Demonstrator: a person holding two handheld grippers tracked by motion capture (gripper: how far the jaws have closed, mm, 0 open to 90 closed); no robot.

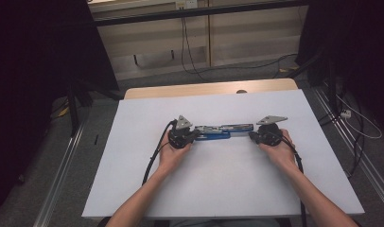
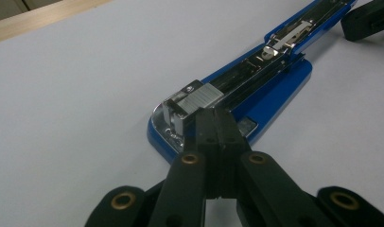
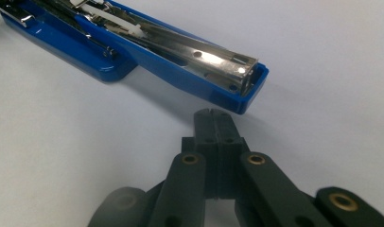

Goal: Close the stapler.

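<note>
One stapler (image 1: 217, 131), blue, opened flat, at the centre of the high view on a white counter (image 1: 133, 189); two grippers, one at either end of it.

Left of centre: left gripper (image 1: 194, 135), held in the person's left hand (image 1: 171, 156), grey plate on top, cable trailing toward the lower left. Jaws pressed together, nothing between them. In the left gripper view the closed tips (image 2: 214, 124) lie over the blue base at its near end, just beside the magazine's grey ribbed head; whether they press on it I cannot tell.

Centre: stapler lying lengthwise, left to right. Base and metal magazine to the left, top arm swung out to the right. In the right gripper view the arm's metal channel (image 3: 213, 61) faces up, visible along its length.

Right of centre: right gripper (image 1: 253, 136), in the right hand (image 1: 281, 152). Jaws likewise pressed together and empty; the tips (image 3: 213, 118) point at the blue end of the swung-out arm, just short of it, not touching.

Status, as judged: stapler already spread open. No loose staples seen on the counter. Remaining work would appear to be folding the arm back over the base to shut it; not yet begun.
</note>
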